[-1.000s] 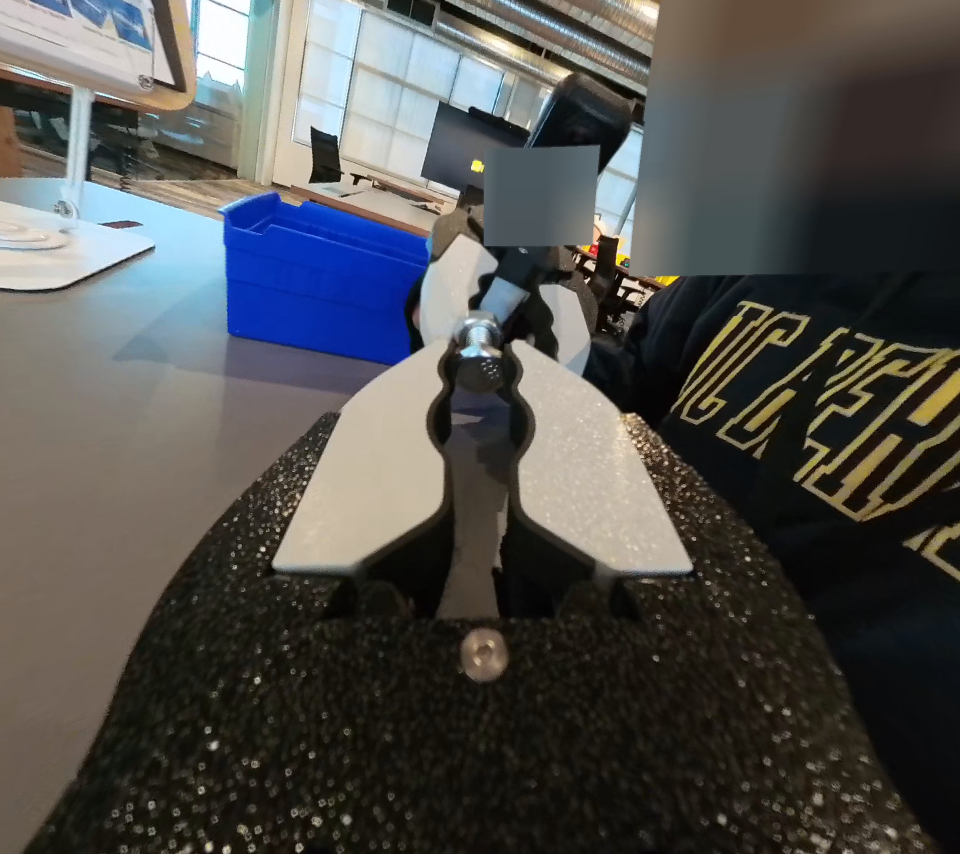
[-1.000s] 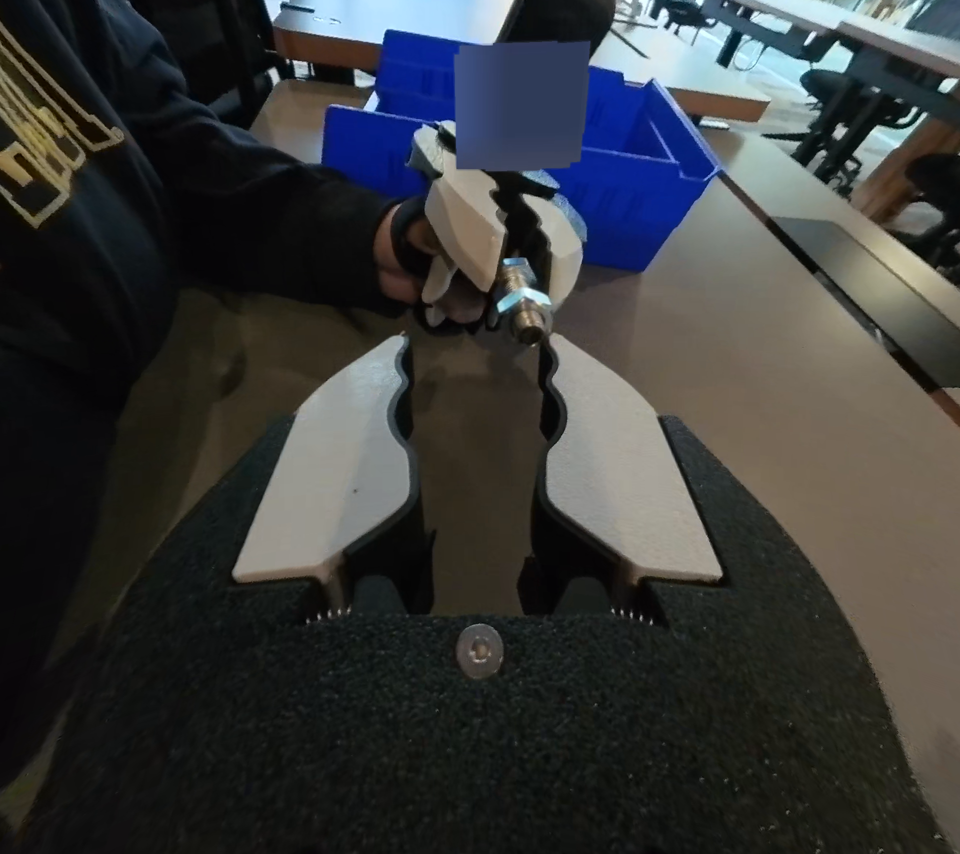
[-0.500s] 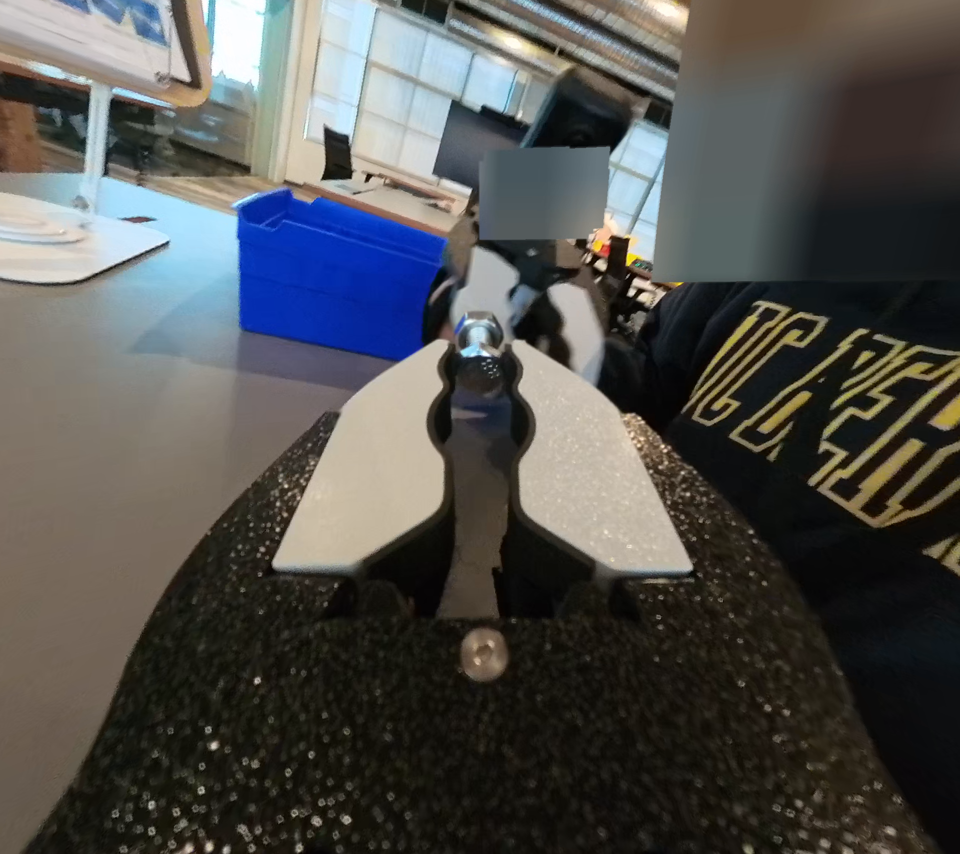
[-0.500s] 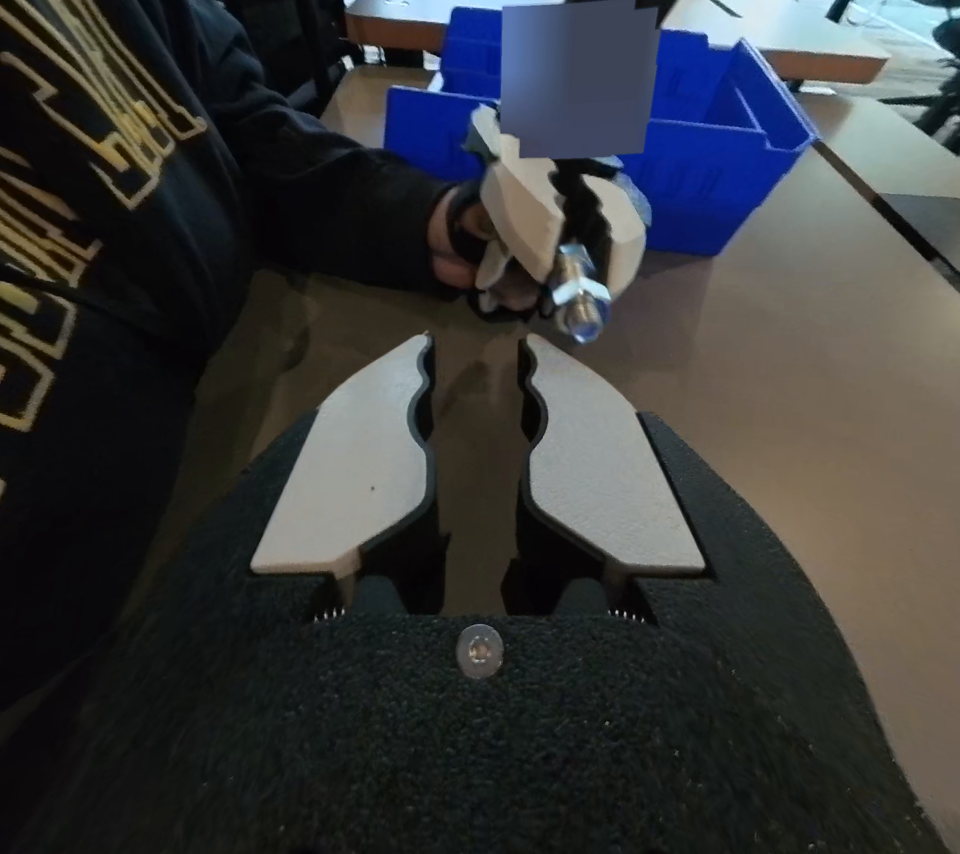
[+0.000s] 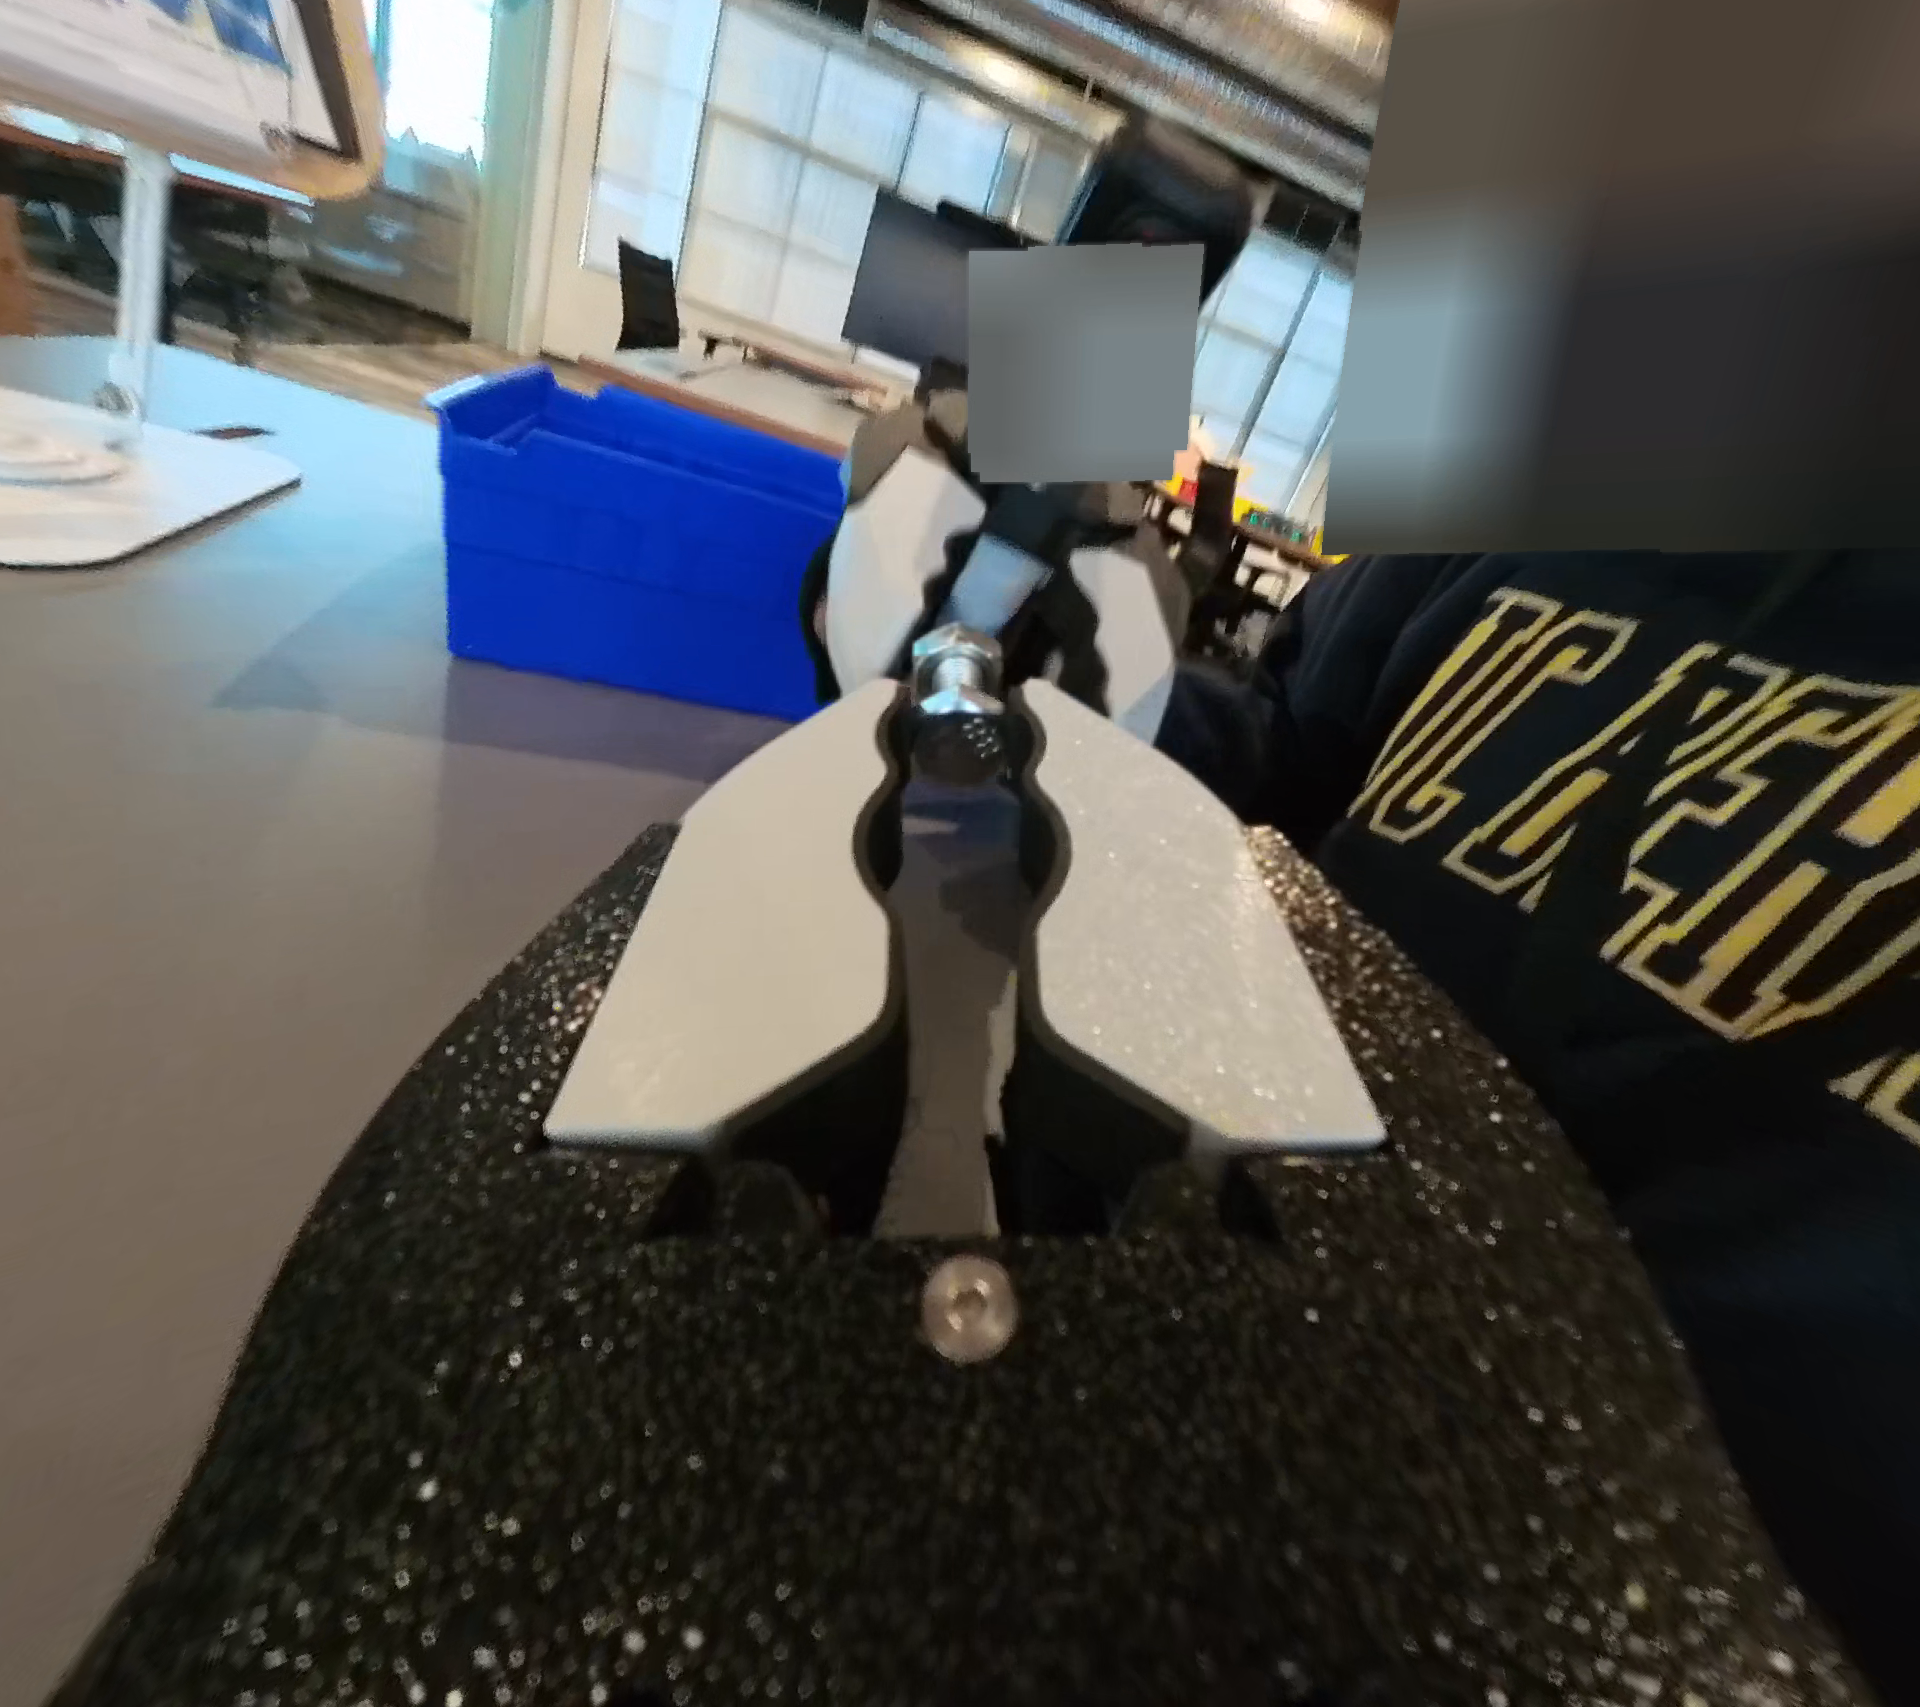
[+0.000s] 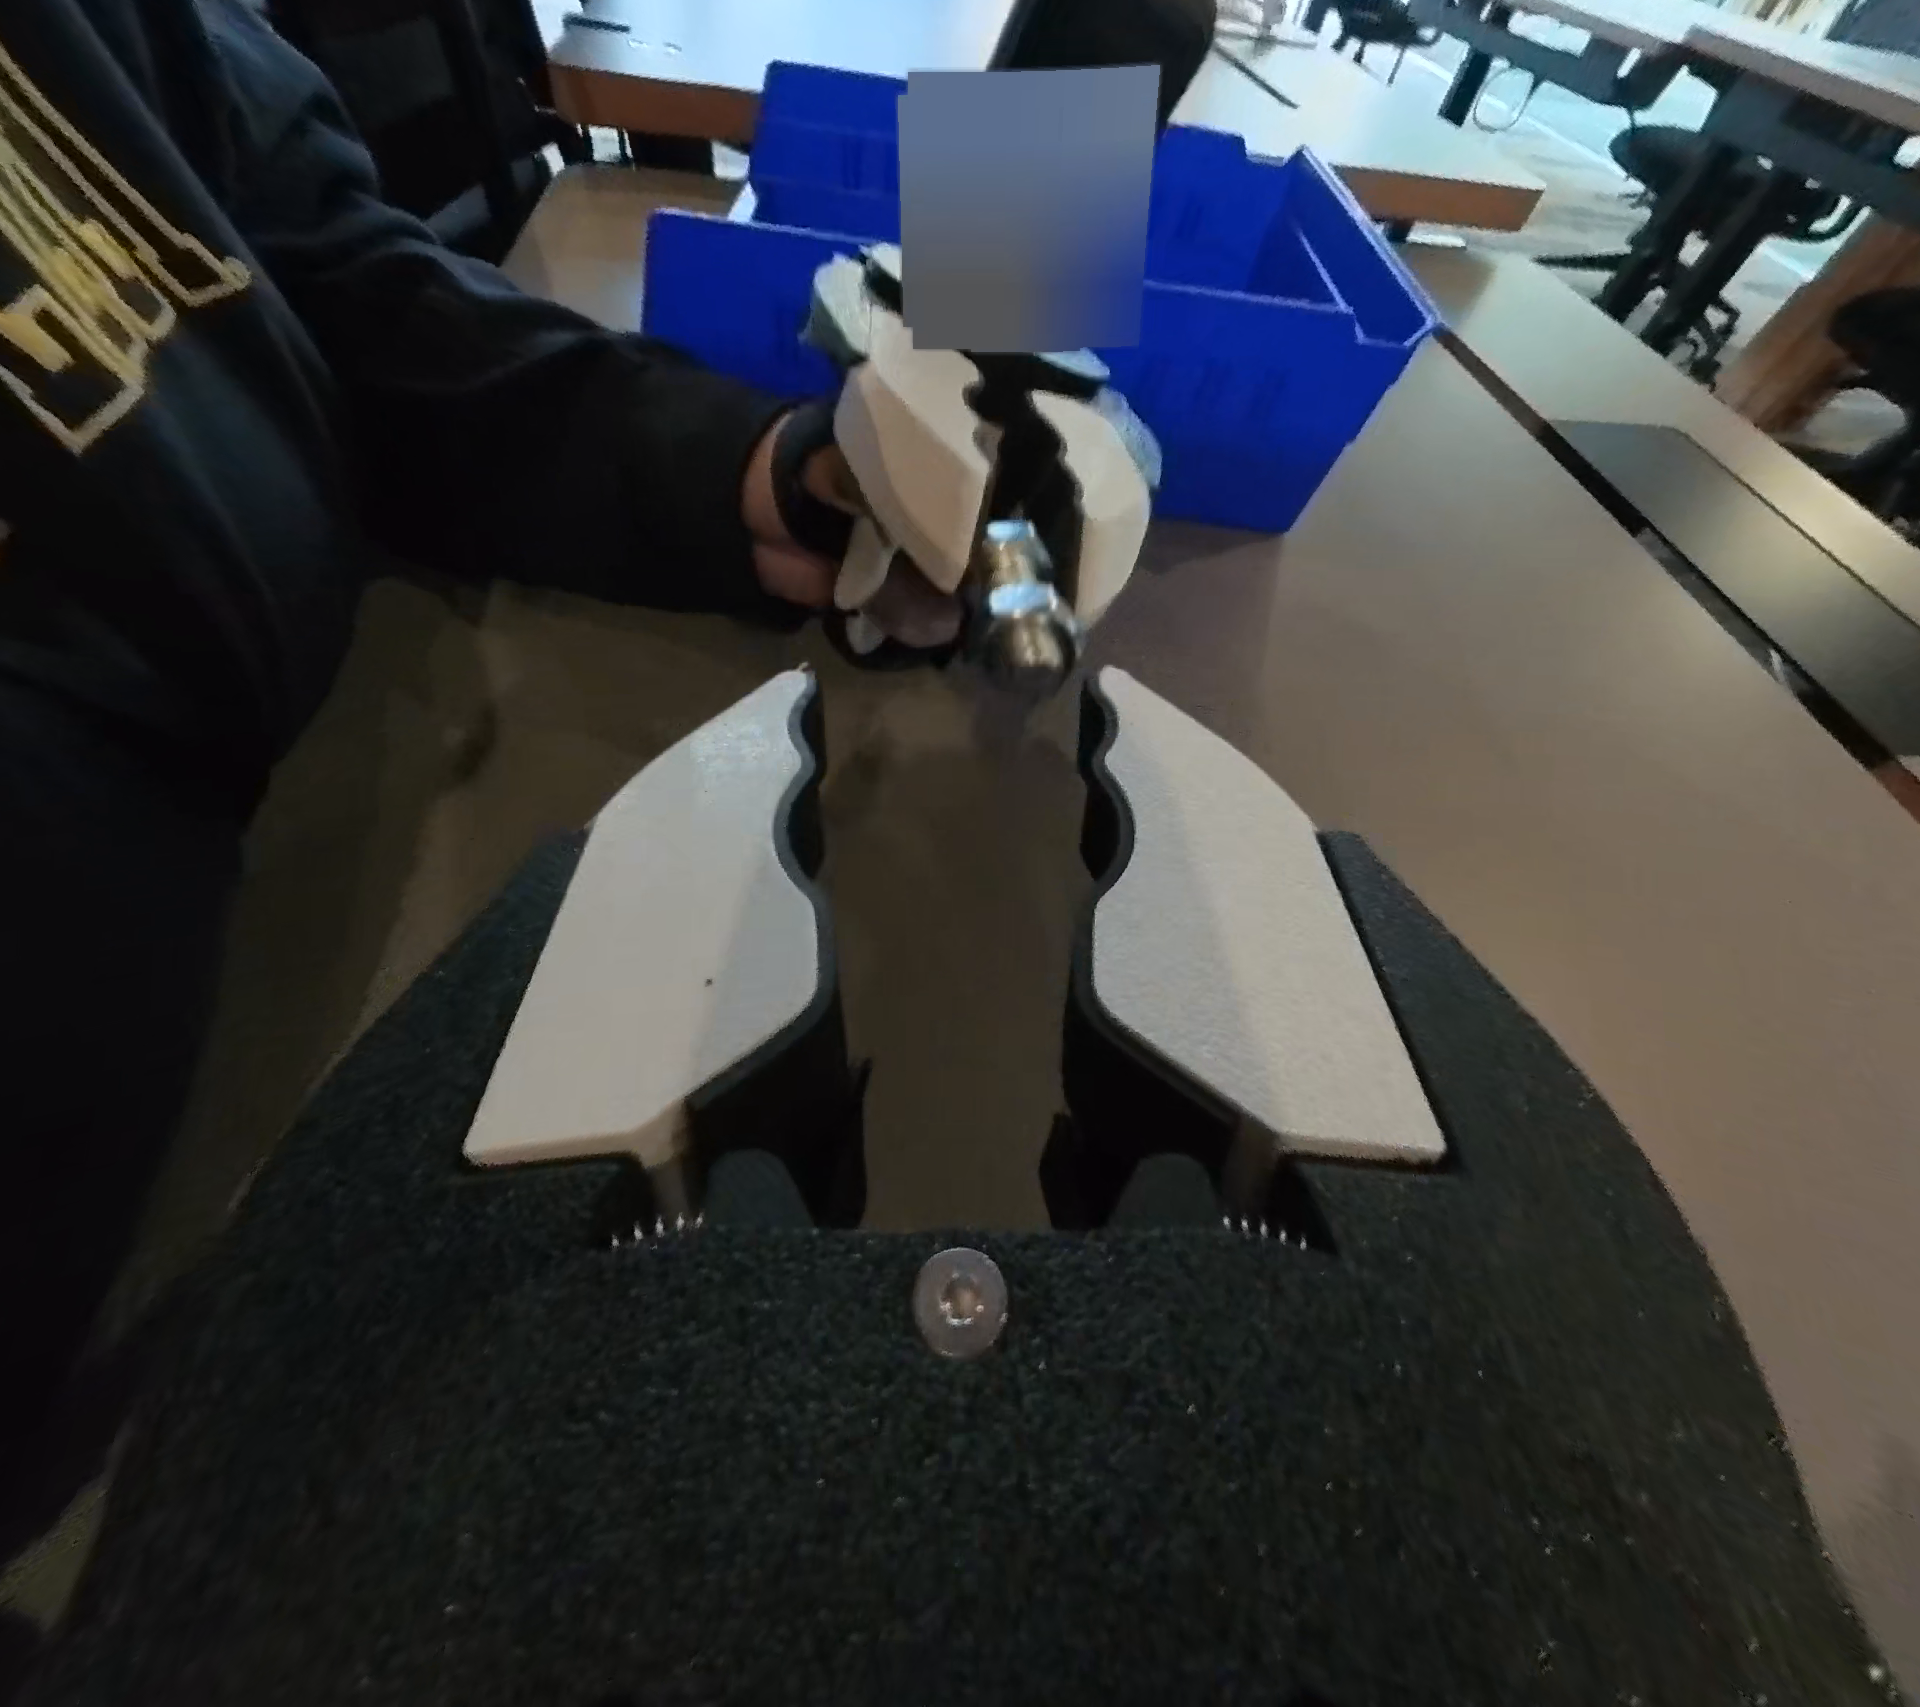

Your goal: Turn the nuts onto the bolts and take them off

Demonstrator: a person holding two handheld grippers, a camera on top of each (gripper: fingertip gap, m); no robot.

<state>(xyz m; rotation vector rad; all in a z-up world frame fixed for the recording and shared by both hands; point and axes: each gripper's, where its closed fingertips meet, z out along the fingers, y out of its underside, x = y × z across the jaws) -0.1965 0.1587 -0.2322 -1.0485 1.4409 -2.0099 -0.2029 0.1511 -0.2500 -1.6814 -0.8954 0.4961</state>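
Left gripper point(image 5: 956, 712) pinches steel bolt point(image 5: 954, 748) (hex nut point(image 5: 957, 647)).

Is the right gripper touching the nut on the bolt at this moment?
Apart. In the right wrist view the right gripper has its jaws wide open, and the nut on the bolt sits beyond the tips with table showing between.
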